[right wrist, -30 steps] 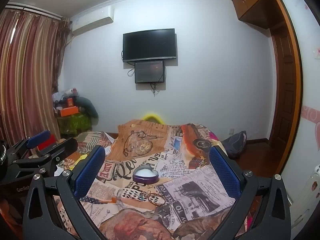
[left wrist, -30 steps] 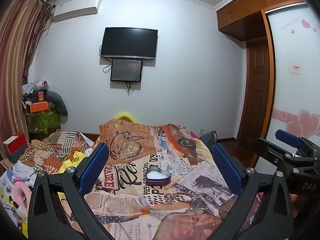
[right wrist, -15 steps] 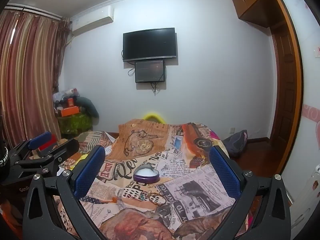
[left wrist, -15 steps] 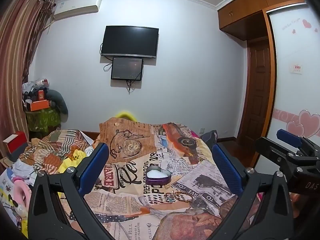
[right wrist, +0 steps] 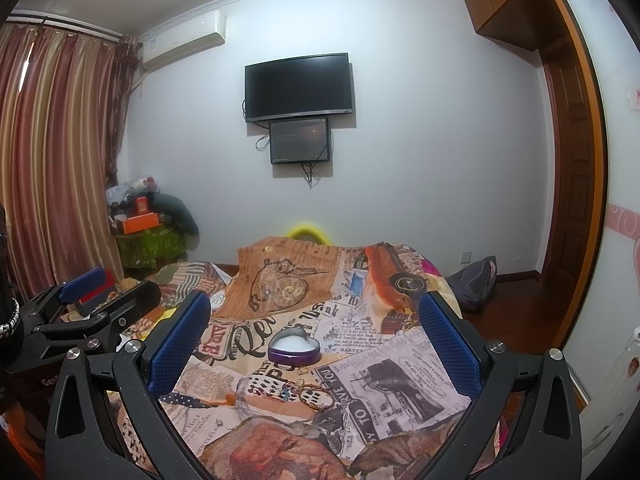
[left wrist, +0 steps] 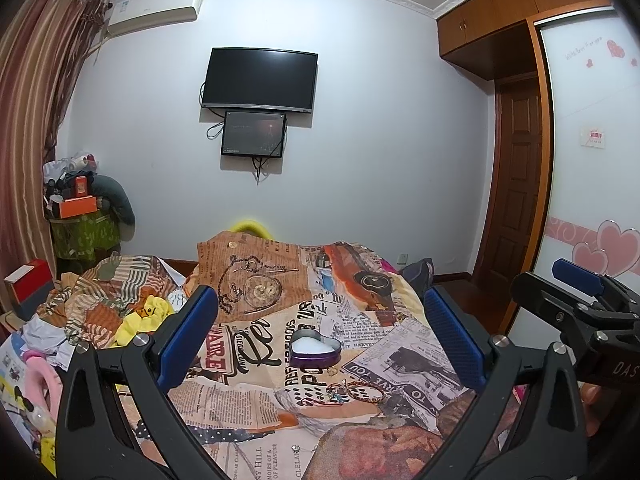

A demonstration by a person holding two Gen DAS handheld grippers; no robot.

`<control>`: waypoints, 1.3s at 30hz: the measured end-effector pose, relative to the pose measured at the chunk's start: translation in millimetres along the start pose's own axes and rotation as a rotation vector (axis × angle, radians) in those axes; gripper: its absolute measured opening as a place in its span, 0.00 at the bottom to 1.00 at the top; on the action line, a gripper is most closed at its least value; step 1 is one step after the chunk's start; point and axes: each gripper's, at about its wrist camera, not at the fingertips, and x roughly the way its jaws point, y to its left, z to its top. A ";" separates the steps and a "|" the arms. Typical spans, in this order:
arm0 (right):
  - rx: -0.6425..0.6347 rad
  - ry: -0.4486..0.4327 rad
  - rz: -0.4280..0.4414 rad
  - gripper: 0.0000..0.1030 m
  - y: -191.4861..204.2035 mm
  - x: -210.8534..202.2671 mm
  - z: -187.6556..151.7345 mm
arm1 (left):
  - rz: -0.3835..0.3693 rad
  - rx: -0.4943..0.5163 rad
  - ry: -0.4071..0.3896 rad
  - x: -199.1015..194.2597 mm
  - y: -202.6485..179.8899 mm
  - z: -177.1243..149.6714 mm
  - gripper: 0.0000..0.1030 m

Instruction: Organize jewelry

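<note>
While both grippers are hovering above the bed (left wrist: 248,400), the left-hand side of the left wrist view is showing a heap of rumpled clothes (left wrist: 104,312) lying beside the newspaper-print bedspread (left wrist: 384,344); the left gripper (left wrist: 320,336) is holding its jaws wide apart with nothing between them; framed in that gap, the heart-shaped tin (left wrist: 315,349), purple outside and white inside, is sitting open on the bedspread; just in front of it and a little to the right, a small tangle of bracelets (left wrist: 352,392) is lying loose, apart from the tin; at the right edge the right gripper (left wrist: 576,300) is showing side-on. Turning to the right wrist view, the left gripper (right wrist: 92,304) is poking in from the left edge; the right gripper (right wrist: 314,340) is also keeping its jaws spread wide and empty; the tin (right wrist: 294,350) is sitting between the blue pads, with a small ring (right wrist: 303,370) just beside its near rim and the bracelets (right wrist: 308,396) nearer the camera; on the far wall a dark television (right wrist: 299,87) is hanging above a smaller screen (right wrist: 299,141); a dark bag (right wrist: 476,284) is resting on the floor to the right.
</note>
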 end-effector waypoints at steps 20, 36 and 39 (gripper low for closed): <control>0.009 0.001 0.001 1.00 1.8 -2.7 2.1 | -0.005 0.000 0.001 0.2 -0.8 0.2 1.00; 0.011 0.006 -0.001 1.00 1.0 -2.7 3.1 | -0.016 -0.002 0.011 2.0 0.4 1.6 1.00; 0.013 0.008 -0.001 1.00 0.3 -2.4 2.7 | -0.018 -0.004 0.015 3.2 2.2 1.1 1.00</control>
